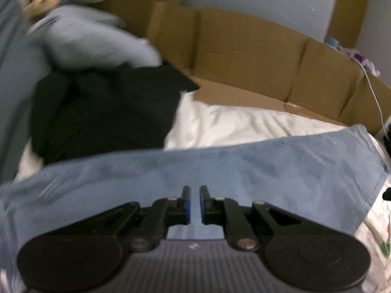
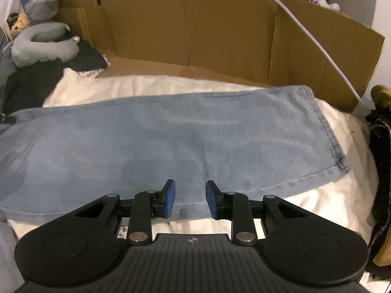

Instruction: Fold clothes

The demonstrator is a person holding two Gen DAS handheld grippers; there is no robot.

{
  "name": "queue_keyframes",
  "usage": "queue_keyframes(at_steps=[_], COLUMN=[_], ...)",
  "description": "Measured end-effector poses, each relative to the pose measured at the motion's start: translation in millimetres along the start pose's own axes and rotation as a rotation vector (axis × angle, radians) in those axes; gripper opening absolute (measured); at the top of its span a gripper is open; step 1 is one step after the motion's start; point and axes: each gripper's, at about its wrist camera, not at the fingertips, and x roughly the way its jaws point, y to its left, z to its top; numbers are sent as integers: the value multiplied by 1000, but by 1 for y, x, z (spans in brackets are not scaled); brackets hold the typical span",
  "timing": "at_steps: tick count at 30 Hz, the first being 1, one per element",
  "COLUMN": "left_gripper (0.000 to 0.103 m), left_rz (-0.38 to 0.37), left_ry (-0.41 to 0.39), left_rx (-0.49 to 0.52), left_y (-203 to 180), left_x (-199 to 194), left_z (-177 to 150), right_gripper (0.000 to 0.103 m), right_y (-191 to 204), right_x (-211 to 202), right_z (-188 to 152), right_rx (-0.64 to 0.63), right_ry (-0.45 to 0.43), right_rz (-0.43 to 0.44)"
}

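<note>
White rumpled bedsheet [image 2: 220, 83] covers the bed, and a brown cardboard wall [image 2: 195, 31] stands along its far edge. On the sheet lies a long pale-blue denim garment [image 2: 171, 134], probably jeans laid leg on leg; it stretches flat across the bed, its hemmed end [image 2: 327, 131] toward the right edge. At the far left corner are a heap of black clothes [image 1: 105, 112] and a grey neck pillow [image 2: 41, 46].

The left gripper [image 1: 194, 202] hangs above the denim with its blue pads [image 1: 187, 204] almost together — only a narrow gap, and no cloth is seen between them. The right gripper [image 2: 189, 201] stands over the near edge of the denim with its jaws apart, holding nothing.

My judgement: the garment is flattened lengthwise, but no crosswise fold is visible. This fits a pause between folds — or a laying-out. A next fold would need both grippers to pinch the hemmed end at its two corners and carry it evenly toward the other end, which is out of view.
</note>
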Motion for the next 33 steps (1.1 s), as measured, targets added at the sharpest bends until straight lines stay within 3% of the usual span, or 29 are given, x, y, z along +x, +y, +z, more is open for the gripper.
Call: queue_keyframes(at_steps=[7,14,16,23,26,33], left_gripper=[9,12,10,11,11,12], left_rz=[77,225,305,483,612,562], left_ry=[-5,20,1,16,78,129], left_rx=[-94,-213,-258,-410,-458,-564], left_y=[52,99,111,137,141,154], left_x=[-67,-137,-159,-215,-230,-230], left_z=[-50,-111,-129,-176,-190,-216], right_gripper=[35,36,36,36,36,36], right_y=[12,33,38,46,49,55], right_x=[-25,-46,-54,-74,-80,-84], right_z=[-1,-6,-8,-18,-24,-37], right_rx=[-3,-40,-50,-46,-51,-69], right_ry=[-5,-11,-30,-40,-38,-5], right_rz=[-6,-3,-13,-7,-7,3])
